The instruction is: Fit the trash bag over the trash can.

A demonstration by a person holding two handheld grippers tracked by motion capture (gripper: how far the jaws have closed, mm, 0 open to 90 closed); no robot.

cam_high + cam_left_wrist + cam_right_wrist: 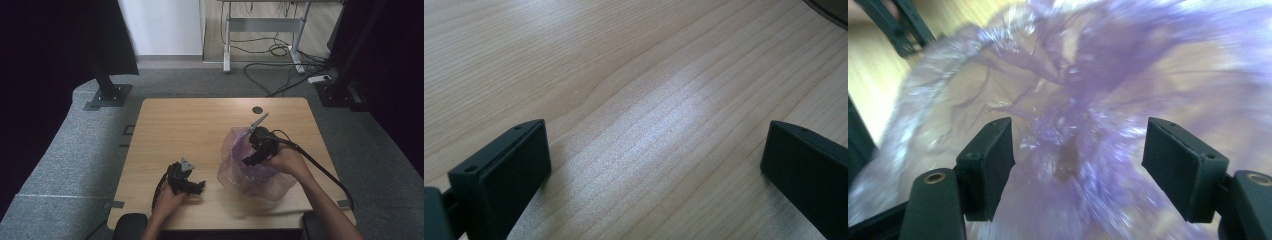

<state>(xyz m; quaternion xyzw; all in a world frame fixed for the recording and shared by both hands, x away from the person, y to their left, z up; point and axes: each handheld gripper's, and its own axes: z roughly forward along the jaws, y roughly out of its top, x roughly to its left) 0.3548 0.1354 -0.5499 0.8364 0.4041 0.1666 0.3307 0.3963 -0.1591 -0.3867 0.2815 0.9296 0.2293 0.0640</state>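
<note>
- We work at a pale wooden table [200, 125] on a grey carpeted floor [65, 160], with dark curtains at both sides and a second desk frame [260, 30] with loose cables farther back.
- Nearest to us, at the left front of the table, our left gripper [195, 186] rests low over the bare wood. In the left gripper view its jaws stand wide apart with nothing but wood grain between them, so it is released and holds nothing.
- A little farther in, on the right half of the table, sits the purple plastic bag [250, 172], a crumpled, translucent heap with its mouth turned upward and a darker purple hollow inside.
- Our right gripper [252, 159] hangs over that mouth, pointing down into it. In the right gripper view the jaws are spread, and wrinkled purple film [1073, 125] lies ahead of and between them; the blur leaves us unable to see either pad pressing on it, so we read the gripper as released, not yet gripping.
- The relation that matters: the bag lies directly below and ahead of the right gripper, and well apart to the right of the left one. We judge the right hand far the nearer for seizing the film.
- Beyond the bag, a small round hole [257, 109] marks the table's far edge.
</note>
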